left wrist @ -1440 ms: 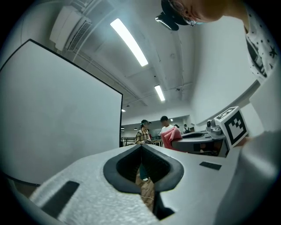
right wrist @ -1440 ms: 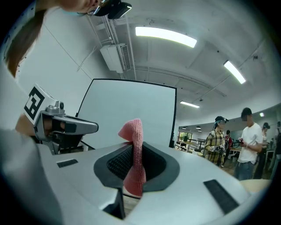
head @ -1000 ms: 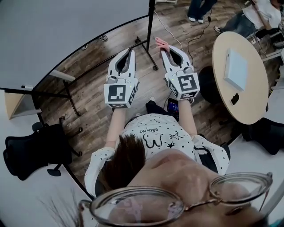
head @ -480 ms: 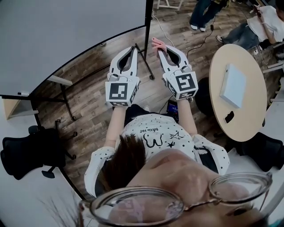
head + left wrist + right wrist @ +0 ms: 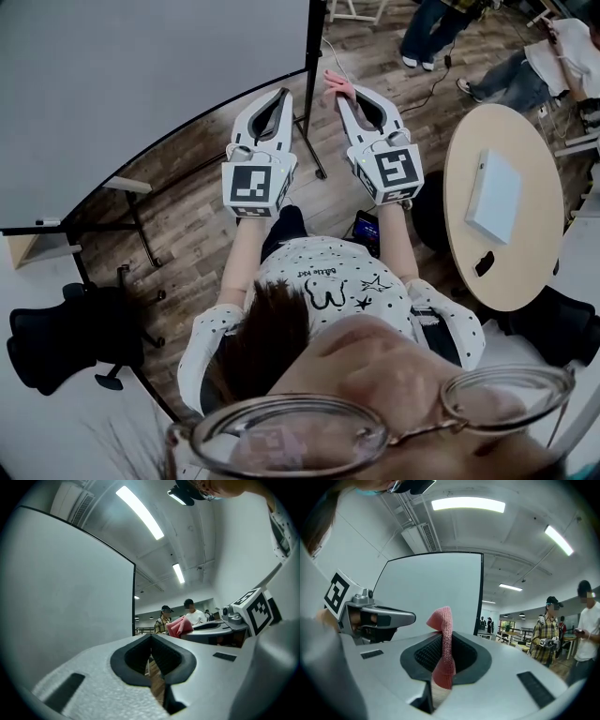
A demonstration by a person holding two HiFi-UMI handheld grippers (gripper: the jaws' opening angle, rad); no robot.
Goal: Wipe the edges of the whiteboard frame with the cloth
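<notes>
The pink cloth (image 5: 337,85) (image 5: 445,620) was pinched between the jaws of the right tongs (image 5: 336,91) (image 5: 442,641). One end of it stood up above the tips and the other end hung down behind them. The cloth was just beside the black frame (image 5: 314,42) (image 5: 481,592) of the whiteboard (image 5: 141,84) (image 5: 431,583), on its vertical right edge; I could not tell if it touched the frame. The left tongs (image 5: 280,95) (image 5: 151,637) were at 9 o'clock from the right ones, clenched, with nothing between the jaws, and they pointed to the lower corner of the board. Under both tongs there was a wooden floor (image 5: 206,187). A round bench (image 5: 525,253) stood at 3 o'clock from the person and carried a white flat box (image 5: 495,183). A black office chair (image 5: 66,337) stood at 8 o'clock.
</notes>
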